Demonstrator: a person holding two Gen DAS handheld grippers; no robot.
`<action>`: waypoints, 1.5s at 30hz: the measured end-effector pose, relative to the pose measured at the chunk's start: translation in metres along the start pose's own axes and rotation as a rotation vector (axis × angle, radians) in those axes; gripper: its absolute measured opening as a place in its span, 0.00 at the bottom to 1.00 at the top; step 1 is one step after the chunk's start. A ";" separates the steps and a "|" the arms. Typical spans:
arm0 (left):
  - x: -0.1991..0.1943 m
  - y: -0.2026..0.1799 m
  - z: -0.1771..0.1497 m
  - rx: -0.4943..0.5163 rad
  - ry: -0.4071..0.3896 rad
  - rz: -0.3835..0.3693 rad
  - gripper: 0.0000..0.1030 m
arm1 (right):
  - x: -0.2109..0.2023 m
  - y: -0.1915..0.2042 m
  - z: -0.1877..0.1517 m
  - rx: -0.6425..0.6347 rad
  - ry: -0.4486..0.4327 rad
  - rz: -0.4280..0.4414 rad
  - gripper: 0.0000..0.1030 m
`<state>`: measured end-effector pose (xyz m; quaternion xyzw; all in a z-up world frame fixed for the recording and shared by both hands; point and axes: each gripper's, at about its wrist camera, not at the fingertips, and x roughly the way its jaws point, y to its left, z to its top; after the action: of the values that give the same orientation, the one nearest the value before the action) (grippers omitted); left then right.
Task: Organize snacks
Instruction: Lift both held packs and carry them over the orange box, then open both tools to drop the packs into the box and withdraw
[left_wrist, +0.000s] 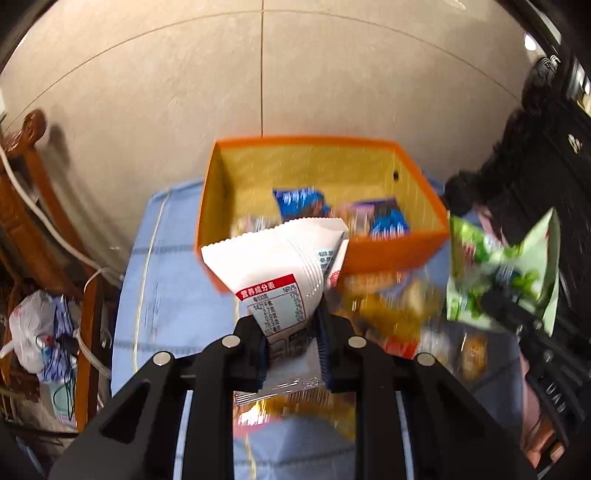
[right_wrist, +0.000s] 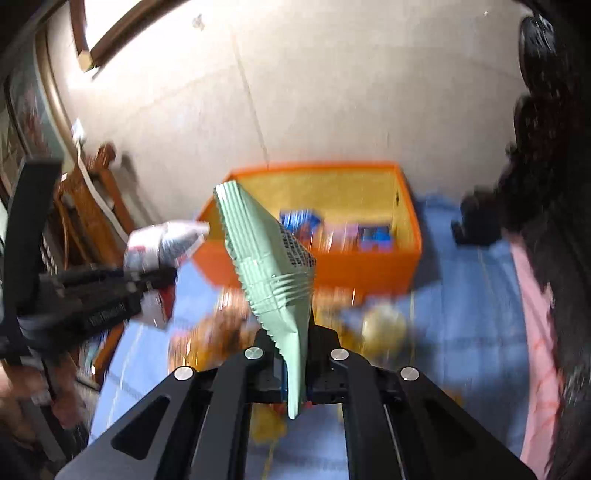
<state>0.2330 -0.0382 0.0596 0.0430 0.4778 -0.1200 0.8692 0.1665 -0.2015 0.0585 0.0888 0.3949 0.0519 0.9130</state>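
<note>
Left wrist: blue cloth (left_wrist: 177, 295), beige wall (left_wrist: 184, 92)

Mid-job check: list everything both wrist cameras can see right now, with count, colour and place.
box: one, orange outside, yellow inside, on the blue cloth by the wall.
packets in the box: several, blue and purple, count unclear from blur.
white packet: one, white with red label, clamped in the left tool.
green packet: one, pale green, clamped in the right tool.
loose snacks: several, orange and yellow, on the cloth before the box, blurred.
cloth: one, light blue, under everything.
plastic bag: one, white, far left.
left tool: one, black, shut.
right tool: one, black, shut.
</note>
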 end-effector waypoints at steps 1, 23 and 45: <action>0.005 -0.002 0.013 0.003 -0.006 0.001 0.20 | 0.006 -0.003 0.016 0.004 -0.014 -0.005 0.06; 0.096 -0.004 0.075 -0.015 0.059 0.132 0.44 | 0.123 -0.031 0.080 0.034 0.073 -0.095 0.40; 0.008 -0.019 -0.037 0.076 0.005 0.093 0.74 | -0.007 -0.042 -0.057 0.027 0.054 -0.087 0.64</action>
<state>0.2016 -0.0504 0.0336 0.0984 0.4728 -0.0973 0.8702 0.1214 -0.2367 0.0166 0.0826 0.4237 0.0091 0.9020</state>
